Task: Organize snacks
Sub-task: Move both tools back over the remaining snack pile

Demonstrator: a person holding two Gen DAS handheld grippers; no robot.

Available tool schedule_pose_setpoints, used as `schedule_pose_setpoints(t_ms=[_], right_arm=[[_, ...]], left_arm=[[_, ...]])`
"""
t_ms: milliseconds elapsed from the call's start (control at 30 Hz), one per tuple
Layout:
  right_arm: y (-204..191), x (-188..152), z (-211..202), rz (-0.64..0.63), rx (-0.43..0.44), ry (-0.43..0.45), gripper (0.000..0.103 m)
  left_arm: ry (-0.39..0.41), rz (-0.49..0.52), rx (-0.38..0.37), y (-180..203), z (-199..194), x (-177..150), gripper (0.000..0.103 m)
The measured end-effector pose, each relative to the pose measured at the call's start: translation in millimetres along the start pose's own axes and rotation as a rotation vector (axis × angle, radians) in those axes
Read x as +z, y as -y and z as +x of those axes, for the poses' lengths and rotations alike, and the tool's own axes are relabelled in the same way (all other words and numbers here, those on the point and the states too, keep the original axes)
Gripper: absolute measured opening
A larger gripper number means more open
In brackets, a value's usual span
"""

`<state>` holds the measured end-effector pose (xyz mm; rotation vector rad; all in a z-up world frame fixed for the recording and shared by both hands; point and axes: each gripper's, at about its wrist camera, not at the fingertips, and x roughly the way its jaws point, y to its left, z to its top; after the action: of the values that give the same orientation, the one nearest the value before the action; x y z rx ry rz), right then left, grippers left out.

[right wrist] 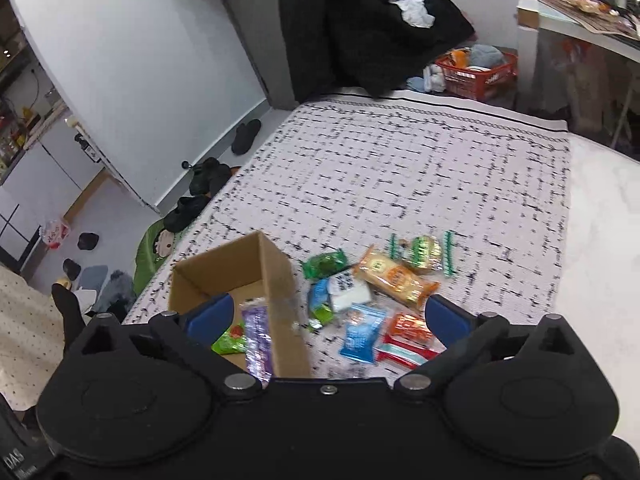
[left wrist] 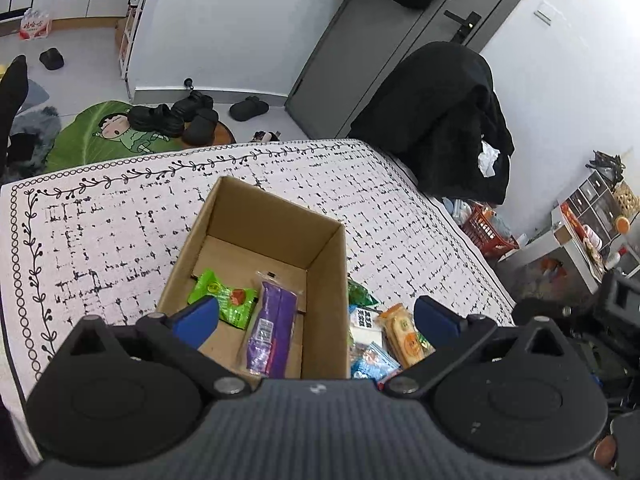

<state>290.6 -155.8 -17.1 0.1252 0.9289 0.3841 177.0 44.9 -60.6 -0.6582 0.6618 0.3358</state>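
An open cardboard box stands on the patterned cloth and holds a green snack pack and a purple pack. My left gripper is open and empty above the box's near edge. Several loose snacks lie right of the box, among them an orange biscuit pack. In the right wrist view the box is at lower left, with the orange biscuit pack, a blue pack and a red pack beside it. My right gripper is open and empty above them.
The white black-patterned cloth covers the surface. A chair draped in black clothing stands at the far edge. A red basket and a white desk are beyond. Shoes lie on the floor.
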Motion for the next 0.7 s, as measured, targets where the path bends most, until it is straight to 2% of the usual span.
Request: schedule_pose_setpoints(t_ms=[200, 433, 700], right_arm=[[25, -5, -9, -0.005, -0.033, 0.031, 0.103], [58, -9, -14, 0.031, 0.007, 0.057, 0.103], [96, -19, -5, 0.080, 0.036, 0.040, 0.103]], left_arm=[[0.017, 0.071, 0.036, 22, -5, -8, 0.103], [0.005, 0.116, 0.026, 42, -8, -24, 0.103], [0.007, 0.176, 0.029, 65, -3, -55, 0.103]])
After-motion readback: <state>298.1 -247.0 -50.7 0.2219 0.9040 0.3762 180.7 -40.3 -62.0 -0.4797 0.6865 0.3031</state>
